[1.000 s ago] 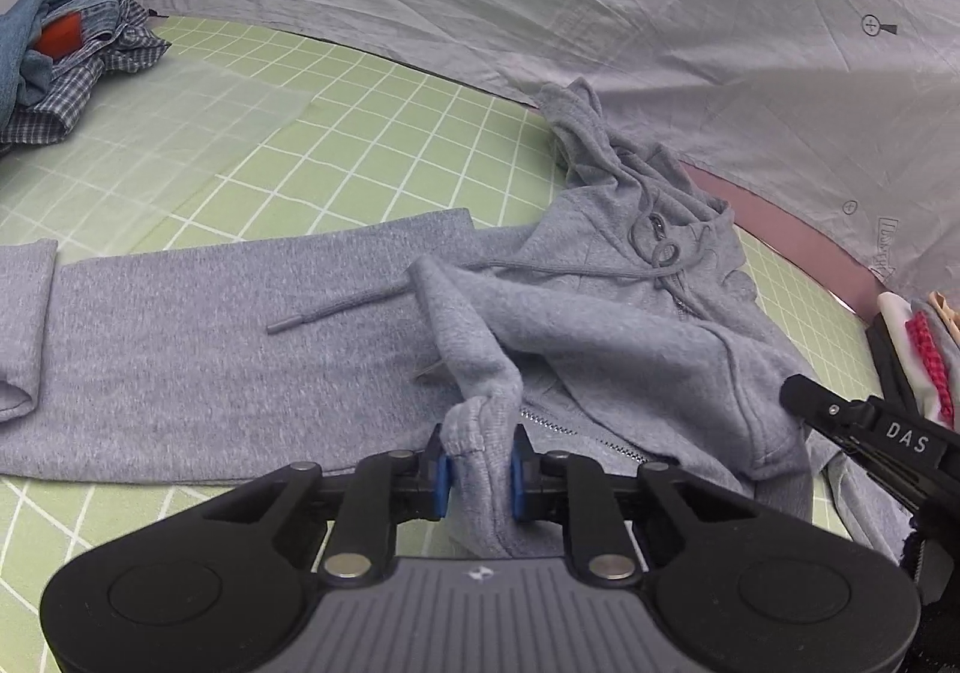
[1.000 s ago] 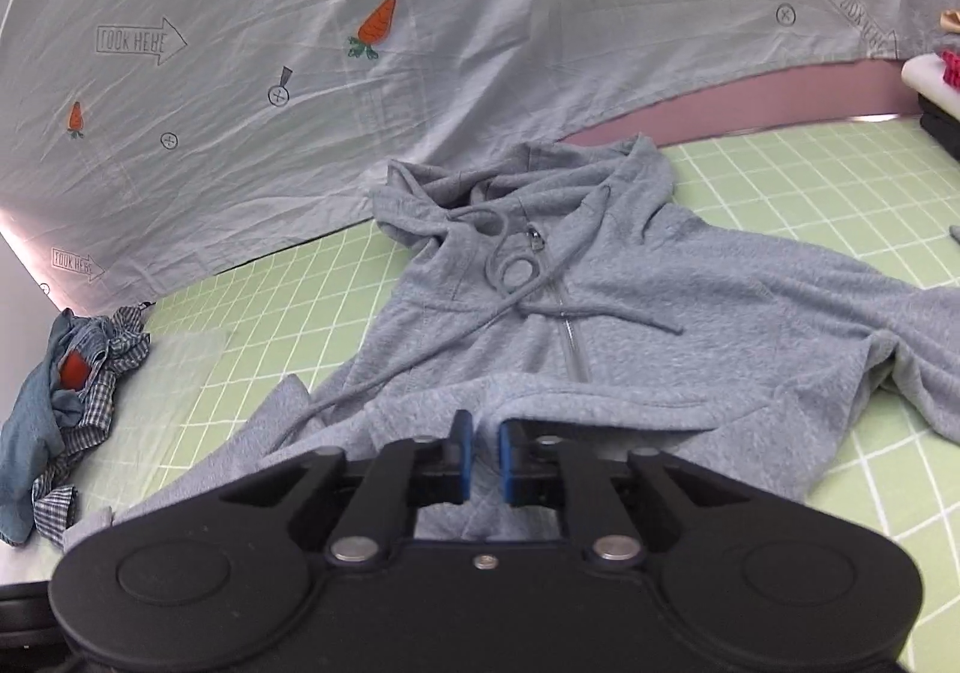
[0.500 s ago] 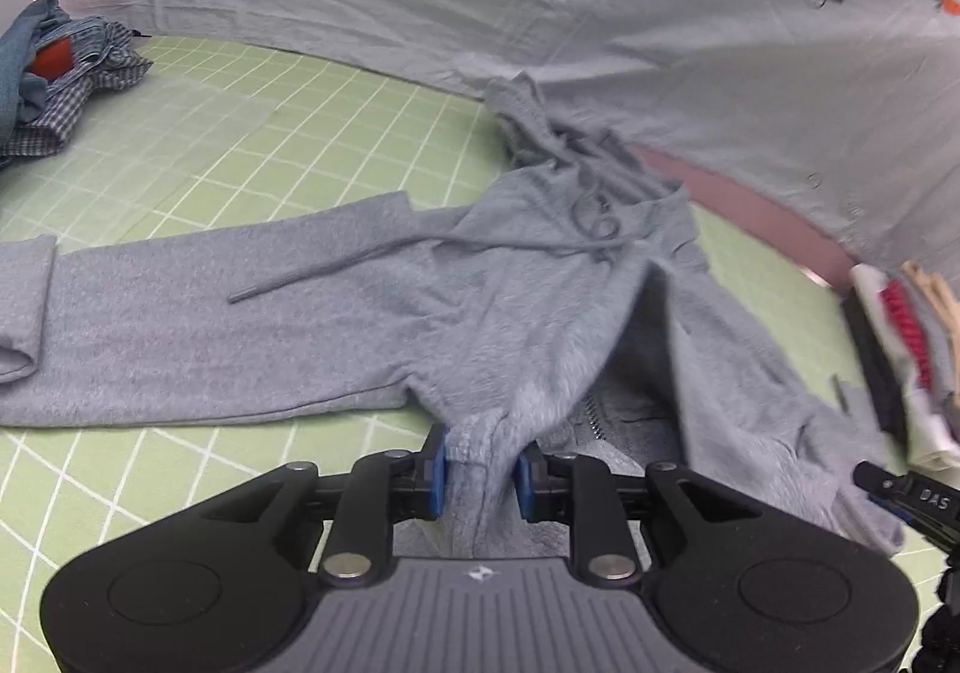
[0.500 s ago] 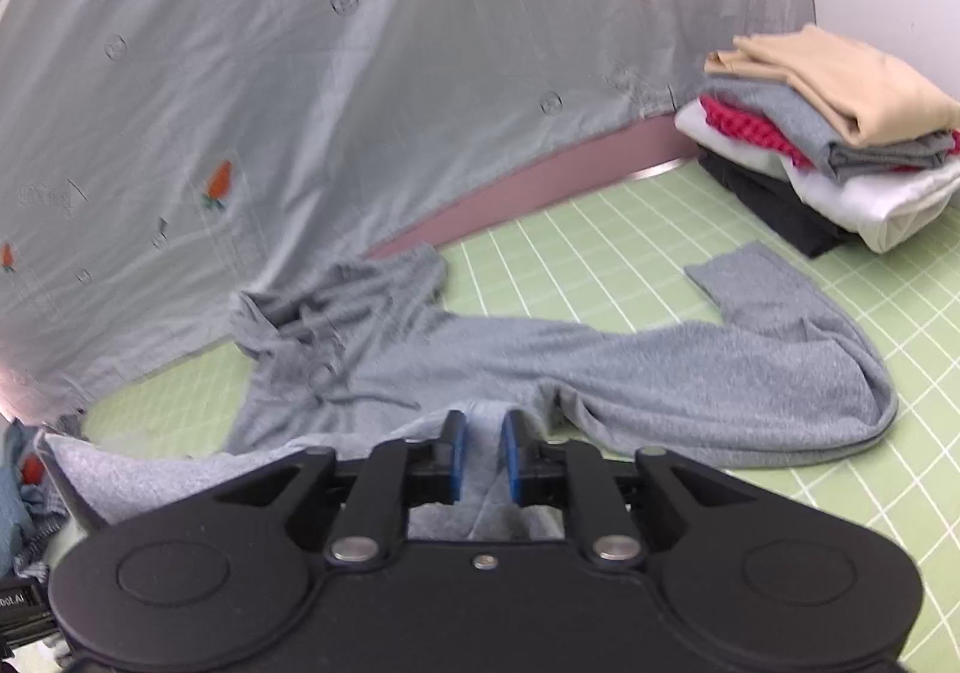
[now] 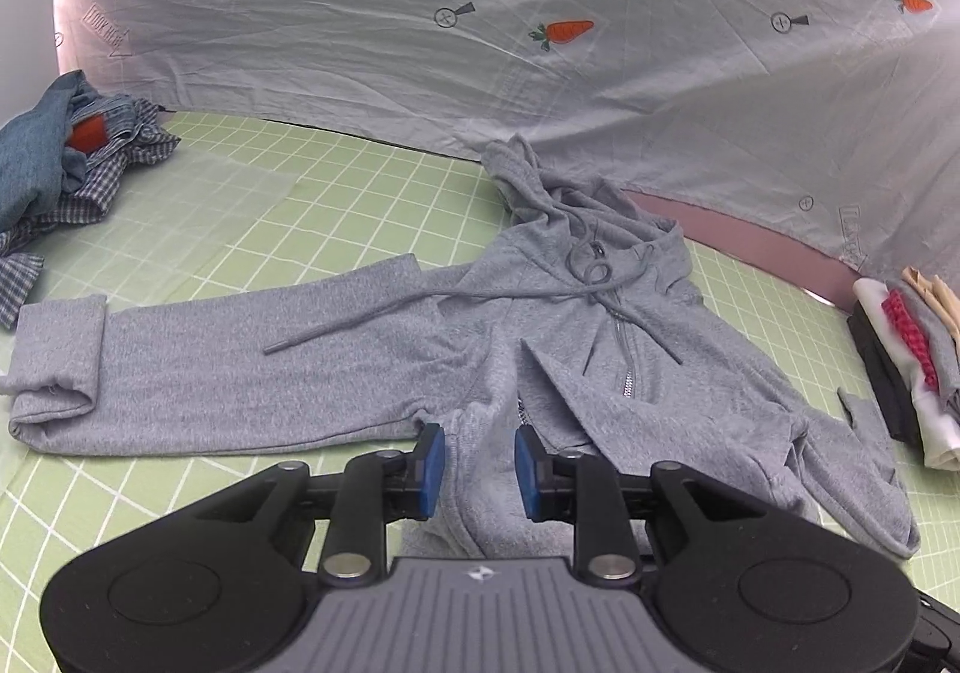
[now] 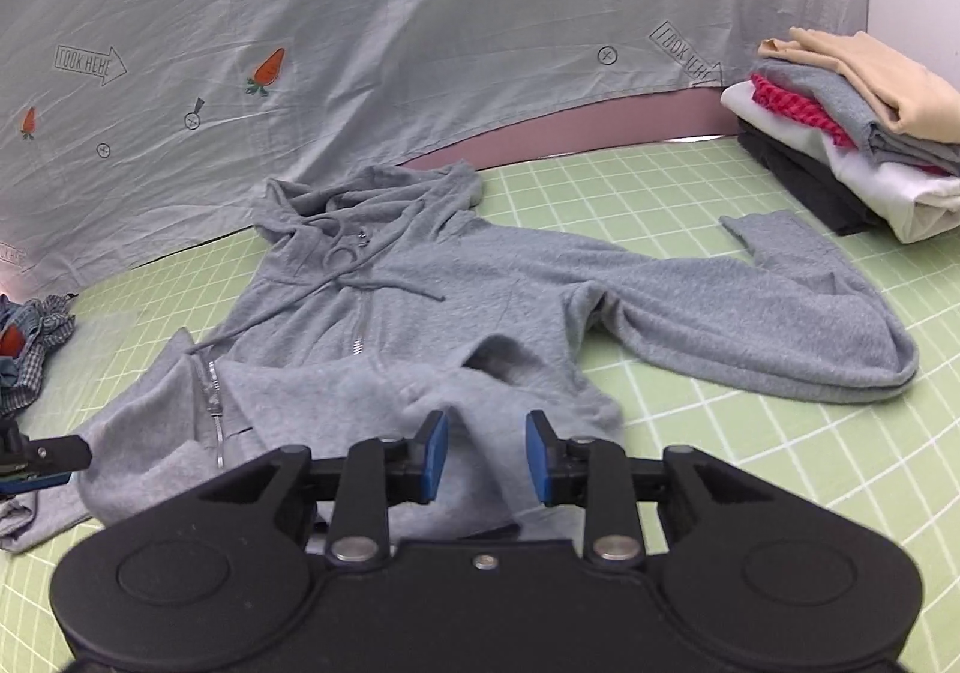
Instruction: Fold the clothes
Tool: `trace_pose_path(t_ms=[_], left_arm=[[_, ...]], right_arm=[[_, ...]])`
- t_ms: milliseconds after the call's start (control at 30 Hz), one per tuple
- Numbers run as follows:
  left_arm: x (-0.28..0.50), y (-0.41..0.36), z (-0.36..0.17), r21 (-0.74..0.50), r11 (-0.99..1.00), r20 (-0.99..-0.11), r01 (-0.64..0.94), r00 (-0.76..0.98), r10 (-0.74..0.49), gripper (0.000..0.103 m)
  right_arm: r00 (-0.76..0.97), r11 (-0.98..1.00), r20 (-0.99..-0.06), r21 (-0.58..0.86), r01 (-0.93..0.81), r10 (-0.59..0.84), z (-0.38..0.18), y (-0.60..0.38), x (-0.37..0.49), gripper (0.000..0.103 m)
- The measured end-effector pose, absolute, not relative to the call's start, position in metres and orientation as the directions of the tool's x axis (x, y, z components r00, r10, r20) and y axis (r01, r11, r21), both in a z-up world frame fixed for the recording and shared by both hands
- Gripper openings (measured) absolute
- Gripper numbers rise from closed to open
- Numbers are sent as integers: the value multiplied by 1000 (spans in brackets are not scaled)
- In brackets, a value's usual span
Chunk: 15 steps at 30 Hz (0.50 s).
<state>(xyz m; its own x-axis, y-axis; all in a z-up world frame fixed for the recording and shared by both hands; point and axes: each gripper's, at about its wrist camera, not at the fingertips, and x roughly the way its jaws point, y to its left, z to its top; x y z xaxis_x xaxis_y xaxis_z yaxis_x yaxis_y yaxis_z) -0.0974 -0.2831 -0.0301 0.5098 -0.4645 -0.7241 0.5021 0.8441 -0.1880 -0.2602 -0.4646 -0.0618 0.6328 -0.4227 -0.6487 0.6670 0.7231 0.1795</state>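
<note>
A grey zip hoodie [image 5: 600,361] lies face up on the green grid mat [image 5: 270,205], hood toward the back sheet. One sleeve [image 5: 210,379] stretches left with its cuff folded over. The other sleeve [image 6: 780,313] bends toward the folded stack. My left gripper [image 5: 480,469] hovers at the hem near the zipper. Its jaws are opening, and a ridge of hem cloth lies loose between the blue pads [image 5: 433,463]. At the hem's other side my right gripper [image 6: 486,457] is opening too, with a soft fold of the hoodie [image 6: 420,283] between its pads, not pinched.
A heap of denim and plaid clothes [image 5: 60,175] sits at the mat's back left. A stack of folded garments [image 6: 852,132] stands at the right edge. A grey sheet printed with carrots [image 5: 540,42] closes off the back.
Both grippers have let go of the hem cloth they pinched, and their jaws now stand wider. Both have drawn back toward the near edge, and the hoodie's front lies flatter.
</note>
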Motion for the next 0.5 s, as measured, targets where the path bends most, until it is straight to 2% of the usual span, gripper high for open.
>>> trace_pose_path(t_ms=[67,200,400,500], left_arm=[[-97,-293,-37,-151,826,-748,544,484,-455,39],[-98,-300,-45,-116,800,-751,589,475,-459,53],[-90,-295,-38,-156,791,-750,592,450,-485,54],[-85,-296,-31,-182,786,-739,591,445,-506,60]], right_arm=[[634,752,-663,160,639,-398,-69,-454,-251,29],[613,786,-704,126,606,-359,-87,-438,-237,31],[575,806,-737,70,587,-355,-99,-423,-226,42],[533,799,-745,1,601,-400,-104,-420,-217,47]])
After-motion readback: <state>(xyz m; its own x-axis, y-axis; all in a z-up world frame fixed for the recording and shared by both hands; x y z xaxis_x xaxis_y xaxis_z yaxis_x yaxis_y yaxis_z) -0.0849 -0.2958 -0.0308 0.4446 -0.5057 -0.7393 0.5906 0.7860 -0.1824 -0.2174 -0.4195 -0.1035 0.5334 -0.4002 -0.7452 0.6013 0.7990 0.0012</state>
